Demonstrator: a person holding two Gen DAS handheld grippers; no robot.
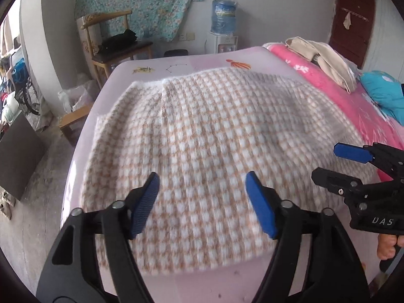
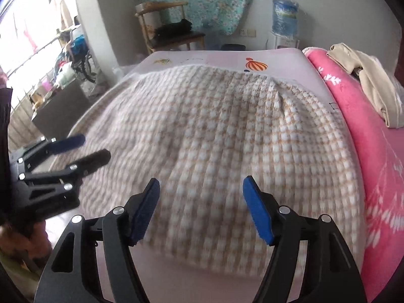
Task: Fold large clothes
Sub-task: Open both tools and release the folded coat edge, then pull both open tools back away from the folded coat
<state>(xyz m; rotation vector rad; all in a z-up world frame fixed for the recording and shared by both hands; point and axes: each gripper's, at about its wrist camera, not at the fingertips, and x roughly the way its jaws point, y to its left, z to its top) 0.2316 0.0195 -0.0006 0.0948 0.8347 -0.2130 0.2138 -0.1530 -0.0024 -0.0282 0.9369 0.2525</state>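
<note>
A large fuzzy garment with a white and tan check pattern (image 1: 202,139) lies flat on a pale pink bed sheet (image 1: 176,63); it also fills the right wrist view (image 2: 214,131). My left gripper (image 1: 203,186) is open and empty, hovering above the garment's near part. My right gripper (image 2: 202,189) is open and empty above the near edge. The right gripper shows at the right of the left wrist view (image 1: 325,162), jaws apart. The left gripper shows at the left of the right wrist view (image 2: 97,147), jaws apart.
A pink blanket (image 2: 366,139) with a beige cloth (image 2: 366,80) and a blue pillow (image 1: 383,93) lies along the bed's right side. Beyond the bed stand a wooden chair (image 1: 113,48) and a water dispenser (image 1: 223,25). A wheelchair (image 1: 22,83) and clutter sit at far left.
</note>
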